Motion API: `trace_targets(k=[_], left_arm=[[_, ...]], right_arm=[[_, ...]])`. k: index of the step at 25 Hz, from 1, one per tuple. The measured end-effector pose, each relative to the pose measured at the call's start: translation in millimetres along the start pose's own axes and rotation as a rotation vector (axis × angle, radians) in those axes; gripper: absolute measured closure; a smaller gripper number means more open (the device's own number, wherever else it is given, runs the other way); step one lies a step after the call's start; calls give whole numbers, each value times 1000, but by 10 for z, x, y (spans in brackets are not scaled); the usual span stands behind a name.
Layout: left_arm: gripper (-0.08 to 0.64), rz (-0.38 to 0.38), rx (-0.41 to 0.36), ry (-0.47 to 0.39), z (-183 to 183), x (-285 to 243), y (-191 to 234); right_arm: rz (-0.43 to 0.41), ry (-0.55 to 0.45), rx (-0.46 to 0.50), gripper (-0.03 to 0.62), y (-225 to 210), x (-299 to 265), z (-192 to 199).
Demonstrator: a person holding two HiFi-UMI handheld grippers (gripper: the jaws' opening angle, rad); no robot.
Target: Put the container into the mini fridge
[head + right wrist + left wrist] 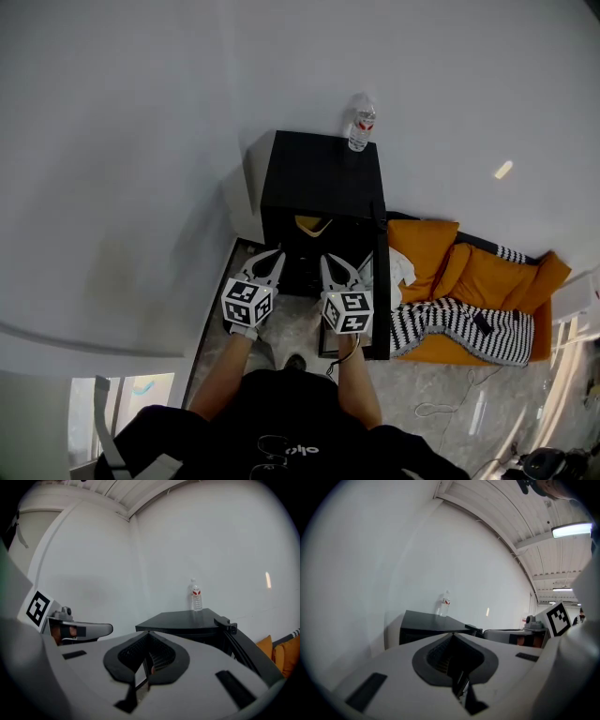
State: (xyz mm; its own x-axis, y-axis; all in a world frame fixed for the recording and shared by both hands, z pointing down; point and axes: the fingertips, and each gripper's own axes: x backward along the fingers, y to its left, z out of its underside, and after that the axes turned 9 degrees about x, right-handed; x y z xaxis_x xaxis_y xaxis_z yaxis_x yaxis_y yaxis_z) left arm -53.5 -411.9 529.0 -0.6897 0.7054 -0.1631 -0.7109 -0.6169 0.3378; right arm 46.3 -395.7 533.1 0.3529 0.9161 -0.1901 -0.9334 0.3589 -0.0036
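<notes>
White walls meet in a corner where the black fridge [319, 173] stands, its door [382, 281] swung open on the fridge's right side. A bottle [361, 122] stands upright on the fridge's top, at its far right corner. Inside the fridge, near its top, I see the yellow container [314, 225]. I hold both grippers level just in front of the fridge's opening. The left gripper [453, 634] has its jaws pressed together on nothing, and the right gripper [149, 633] is likewise closed and empty. An orange sofa [487, 281] with a striped blanket [459, 323] lies right of the fridge.
</notes>
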Motion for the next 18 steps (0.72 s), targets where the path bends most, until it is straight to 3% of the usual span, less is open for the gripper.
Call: trace_targets(k=[18], left_arm=[[552,-2,26,-18,-13,117,141]], right_arm=[[0,-20,13,592,112,-70,-38]])
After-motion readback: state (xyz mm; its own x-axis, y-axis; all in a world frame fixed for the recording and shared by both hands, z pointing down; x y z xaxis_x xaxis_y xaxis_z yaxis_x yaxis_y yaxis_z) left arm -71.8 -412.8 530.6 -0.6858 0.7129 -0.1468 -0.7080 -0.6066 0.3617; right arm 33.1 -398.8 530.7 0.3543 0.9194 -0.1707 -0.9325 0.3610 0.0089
